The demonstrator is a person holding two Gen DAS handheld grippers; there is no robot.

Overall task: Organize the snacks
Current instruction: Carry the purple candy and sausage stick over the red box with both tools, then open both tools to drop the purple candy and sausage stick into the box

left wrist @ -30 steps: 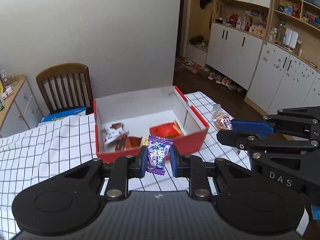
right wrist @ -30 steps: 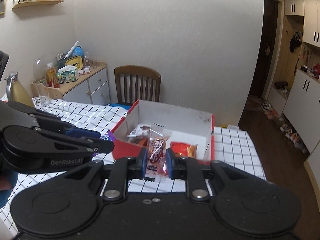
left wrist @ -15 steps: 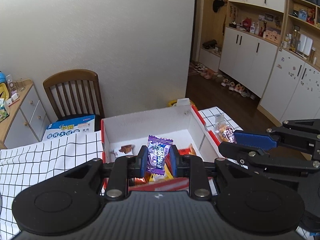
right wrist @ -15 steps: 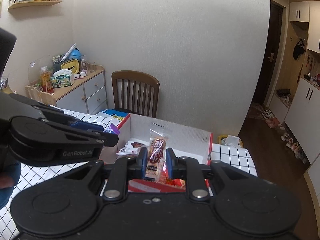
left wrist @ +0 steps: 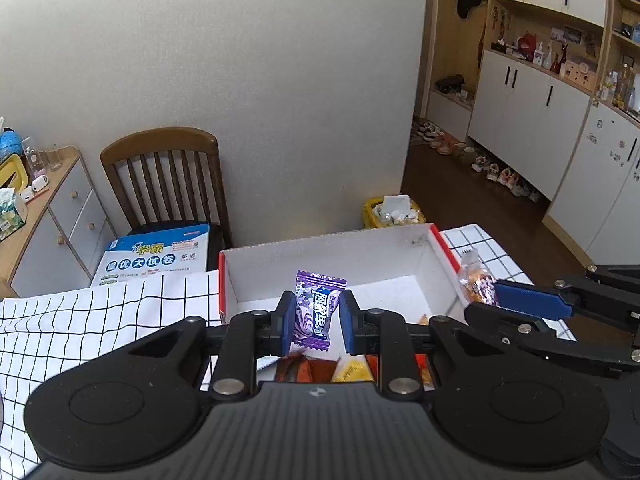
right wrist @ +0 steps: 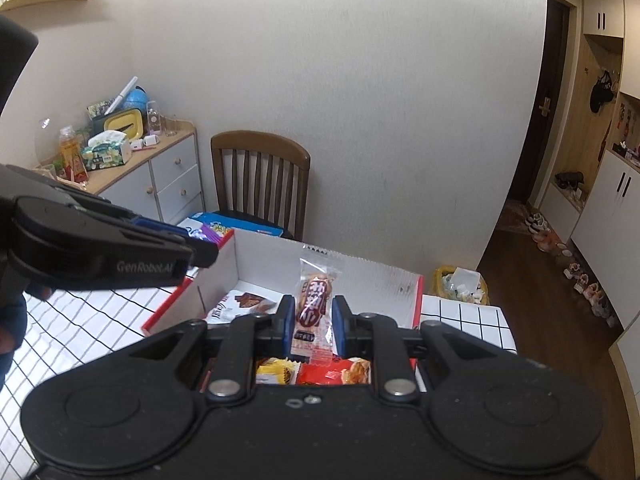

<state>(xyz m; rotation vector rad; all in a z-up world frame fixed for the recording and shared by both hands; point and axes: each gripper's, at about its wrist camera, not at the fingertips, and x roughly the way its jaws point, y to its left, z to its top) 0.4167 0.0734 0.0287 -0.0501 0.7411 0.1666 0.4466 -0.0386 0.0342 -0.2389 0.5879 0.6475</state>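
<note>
Blue-padded fingers of the left gripper (left wrist: pixel 314 322) pinching a purple foil candy wrapper (left wrist: pixel 316 309) by its sides, poised over the near end of the open red cardboard box with white inside walls (left wrist: pixel 332 252). Same picture on the other side: right gripper (right wrist: pixel 309 325) clamped on a clear plastic packet holding a brown snack with a red label (right wrist: pixel 314 306), held upright above the same box. Below both, already lying on the box floor, an orange-yellow sachet (right wrist: pixel 276 372), a red crisp bag (right wrist: pixel 340 372) and a white-and-brown chocolate packet (right wrist: pixel 242 304). Best handled by lowering each packet well inside the walls before spreading the fingers, and by releasing one at a time, so neither light wrapper flutters onto the black-gridded white tablecloth (left wrist: pixel 100 312). Worth aiming at the bare white floor toward the far wall, away from the pile. Worth keeping the two grippers apart, being near each other over a narrow box. Beyond the table, a blue-and-white printed pack (left wrist: pixel 156 256) on the seat of a brown wooden slat-back chair (left wrist: pixel 164 176), no part of this drop.
</note>
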